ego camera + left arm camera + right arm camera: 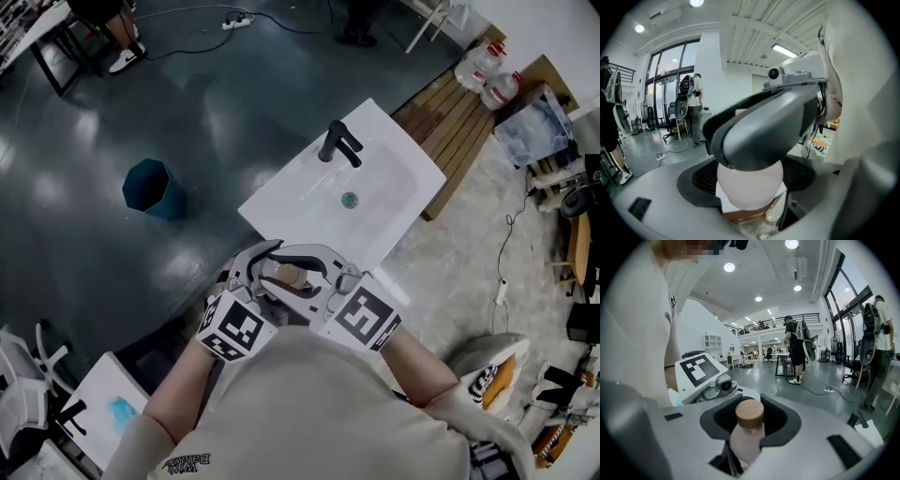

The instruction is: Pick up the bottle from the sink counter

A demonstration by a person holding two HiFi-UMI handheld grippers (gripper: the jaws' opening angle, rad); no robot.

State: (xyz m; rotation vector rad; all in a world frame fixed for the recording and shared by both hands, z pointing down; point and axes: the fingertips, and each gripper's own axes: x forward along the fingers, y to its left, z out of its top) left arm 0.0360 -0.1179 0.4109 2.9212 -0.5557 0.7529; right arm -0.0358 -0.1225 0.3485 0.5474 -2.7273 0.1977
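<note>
Bottle (pixel 749 439) was off the sink surface (pixel 380 155), lower centre of the head view, close to the person's chest. Right gripper (pixel 750 425) was closed partway around its body, holding it. Left gripper (pixel 749 183) had the bottle between its jaws; pad contact unclear. Small pale cylinder, matte and smooth, round wooden cap (pixel 750 412). Likely light, rigid, somewhat slippery. Best held mid-body, below the cap.

The pale, wooden-capped bottle (pixel 745 444) sits cap uppermost, clamped between the jaws of the right claw (pixel 751 420).
</note>
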